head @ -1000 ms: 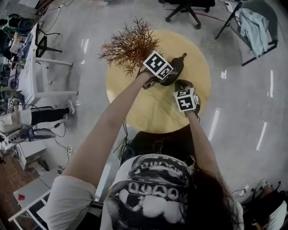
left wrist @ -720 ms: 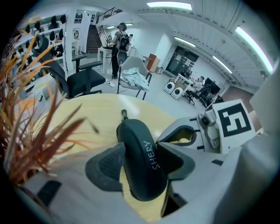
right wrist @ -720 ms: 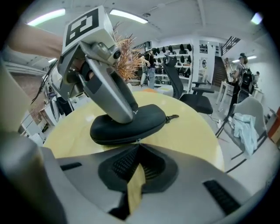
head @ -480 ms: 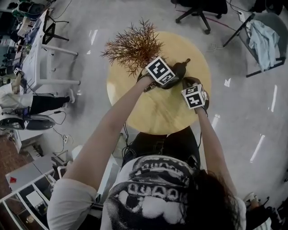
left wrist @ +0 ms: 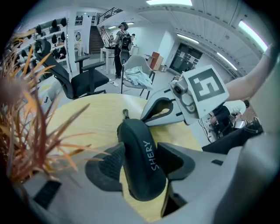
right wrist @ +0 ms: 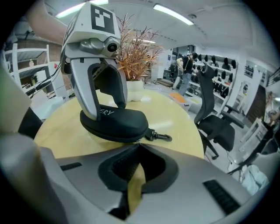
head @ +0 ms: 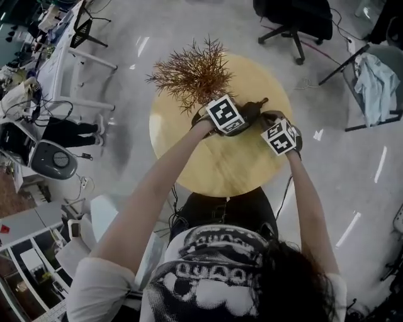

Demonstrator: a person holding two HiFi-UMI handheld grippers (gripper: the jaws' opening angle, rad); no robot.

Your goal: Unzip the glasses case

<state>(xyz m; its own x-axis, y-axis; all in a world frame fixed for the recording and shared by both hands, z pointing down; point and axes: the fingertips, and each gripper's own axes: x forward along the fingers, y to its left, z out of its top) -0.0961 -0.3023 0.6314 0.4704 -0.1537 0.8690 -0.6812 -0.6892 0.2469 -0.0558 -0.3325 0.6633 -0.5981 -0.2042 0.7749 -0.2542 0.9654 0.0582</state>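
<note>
A black zip-up glasses case [head: 250, 112] lies on the round wooden table [head: 214, 166]. My left gripper [head: 238, 118] is shut on it, its pads pressing the two long sides of the case [left wrist: 142, 162]. My right gripper [head: 273, 121] is at the case's right end with a shut pair of tips. In the right gripper view those tips [right wrist: 136, 144] meet right at the zip seam of the case [right wrist: 118, 122], nipping a small bit of metal there, beside the black clip [right wrist: 159, 137]. The seam facing me looks closed.
A dried reddish plant [head: 192, 72] in a white pot stands on the table just behind the left gripper. Around the table are a black office chair [head: 293, 16], a chair with cloth on it [head: 378, 82] and desks with equipment [head: 38, 56] at the left.
My right gripper has slid to the right around the case's end and rolled, jaws staying shut. The left gripper has kept its hold in place.
</note>
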